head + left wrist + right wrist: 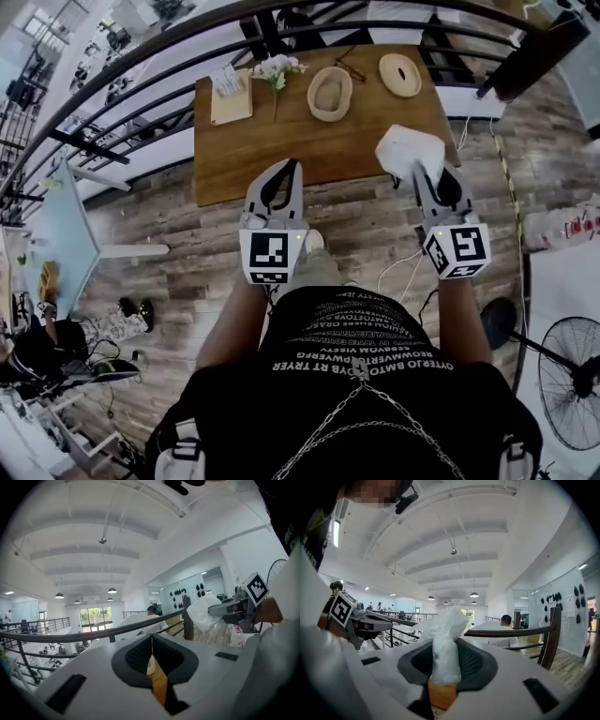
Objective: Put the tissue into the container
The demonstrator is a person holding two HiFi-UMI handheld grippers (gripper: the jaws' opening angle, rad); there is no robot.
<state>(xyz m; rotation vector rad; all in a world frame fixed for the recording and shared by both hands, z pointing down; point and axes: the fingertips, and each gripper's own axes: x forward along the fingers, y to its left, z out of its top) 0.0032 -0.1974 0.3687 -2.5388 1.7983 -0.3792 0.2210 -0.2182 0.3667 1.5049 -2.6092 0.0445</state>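
Right gripper point(422, 178), jaws pinched on the white tissue point(409, 150), with the oval container point(330, 94) ahead and to its left on the table point(234, 159); left gripper point(284, 173) closed, empty

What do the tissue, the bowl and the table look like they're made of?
The tissue looks like thin matte white paper, crumpled in soft folds. The bowl seems light wood or bamboo, pale and matte. The table looks like wood or veneer, warm brown.
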